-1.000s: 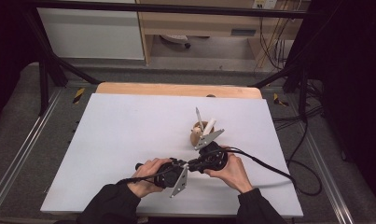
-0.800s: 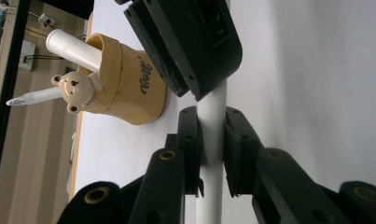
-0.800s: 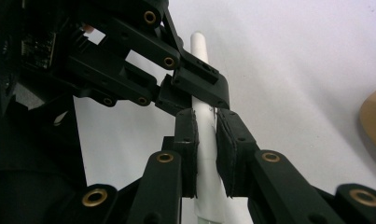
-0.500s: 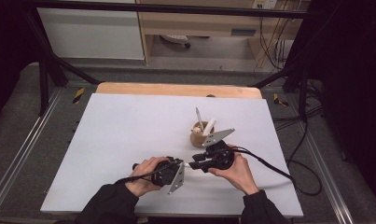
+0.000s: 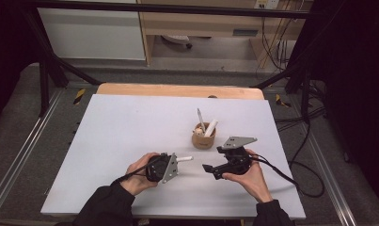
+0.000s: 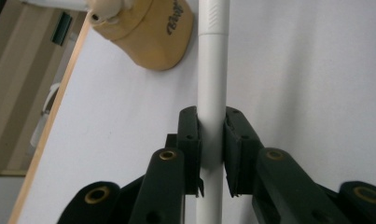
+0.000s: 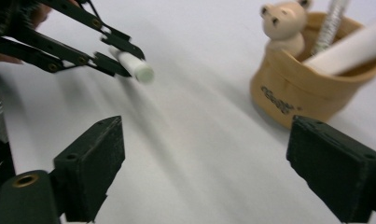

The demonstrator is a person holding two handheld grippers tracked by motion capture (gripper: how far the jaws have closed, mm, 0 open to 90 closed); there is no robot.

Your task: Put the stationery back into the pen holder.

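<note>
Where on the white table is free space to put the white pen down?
The table is bare along its whole left half, and across the far strip behind the pen cup. Crowded: the near middle, where the left gripper holds the white pen facing the right gripper, close to the cup.

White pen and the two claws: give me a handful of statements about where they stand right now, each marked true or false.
1. The left claw is shut on the white pen. True.
2. The right claw holds the other end of the pen. False: its jaws stand wide apart with nothing between them, having just been opening.
3. The tan pen cup lies tipped over on the white table. False: it stands upright.
4. The cup holds a small bear figure and at least two other sticks. True.
5. The pen's free tip points toward the right claw in the high view. True.
</note>
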